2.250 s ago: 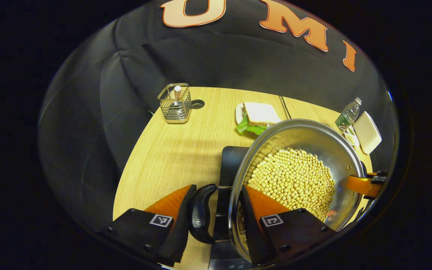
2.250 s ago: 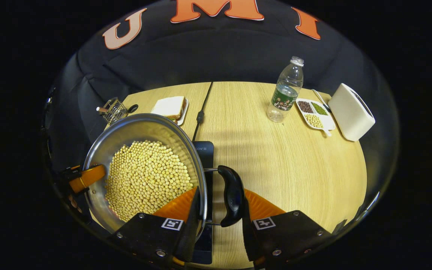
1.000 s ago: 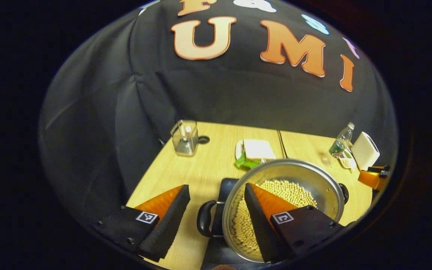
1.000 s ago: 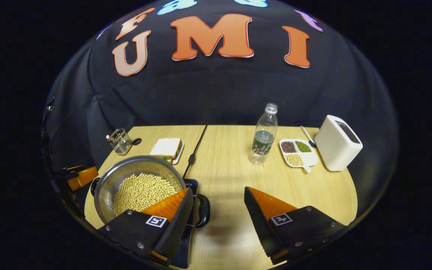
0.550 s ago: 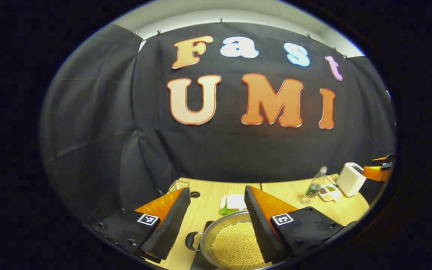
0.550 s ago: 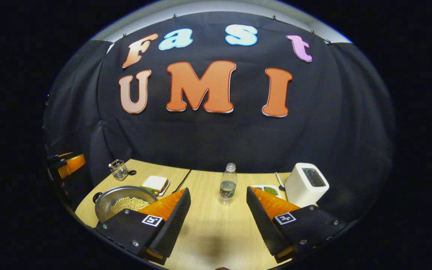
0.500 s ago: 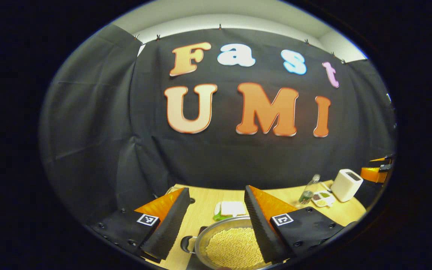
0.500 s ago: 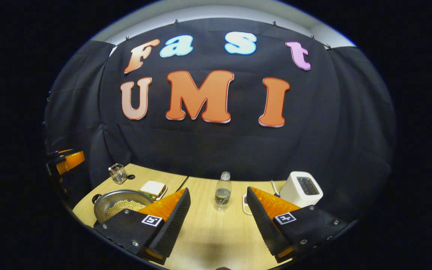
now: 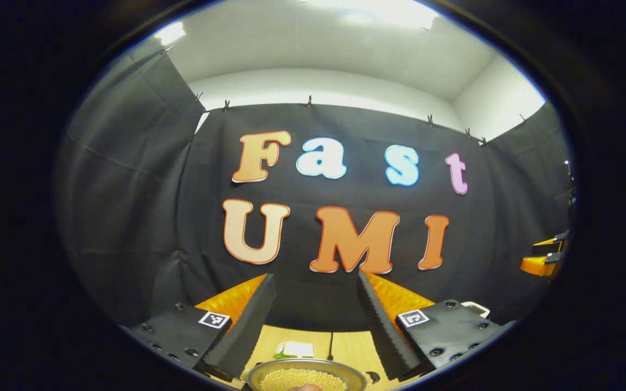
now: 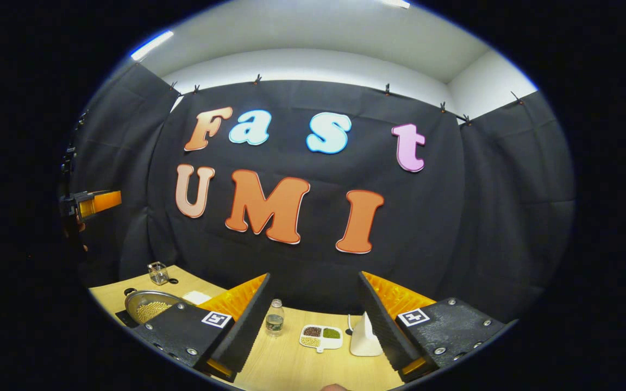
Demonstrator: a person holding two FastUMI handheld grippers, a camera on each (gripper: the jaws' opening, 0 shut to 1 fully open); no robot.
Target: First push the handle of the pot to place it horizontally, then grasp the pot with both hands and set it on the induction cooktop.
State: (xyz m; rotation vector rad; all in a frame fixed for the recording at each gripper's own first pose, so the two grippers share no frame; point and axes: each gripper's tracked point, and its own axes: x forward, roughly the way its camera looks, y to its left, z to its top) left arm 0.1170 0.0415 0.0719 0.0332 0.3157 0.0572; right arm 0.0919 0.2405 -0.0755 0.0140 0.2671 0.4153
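Observation:
The steel pot (image 10: 149,307), full of pale yellow beans, sits on the black induction cooktop (image 10: 121,317) at the table's left side. In the left gripper view the pot (image 9: 303,378) lies far below, between and beneath my fingers. My left gripper (image 9: 314,277) is open, high above the table and holding nothing; it also appears at the far left (image 10: 94,202) of the right gripper view. My right gripper (image 10: 315,277) is open too, raised well clear of the pot and empty; the left gripper view has it at the far right (image 9: 542,259).
On the wooden table (image 10: 291,364) stand a water bottle (image 10: 275,318), a divided dish of beans (image 10: 321,335) and a white box-shaped appliance (image 10: 363,332). A sandwich plate (image 9: 294,349) lies behind the pot, and a wire holder (image 10: 157,272) stands at the far left corner.
Both grippers let go of the pot's side handles, opened, and rose up and back from the table. The pot stays on the cooktop and now looks small and far below.

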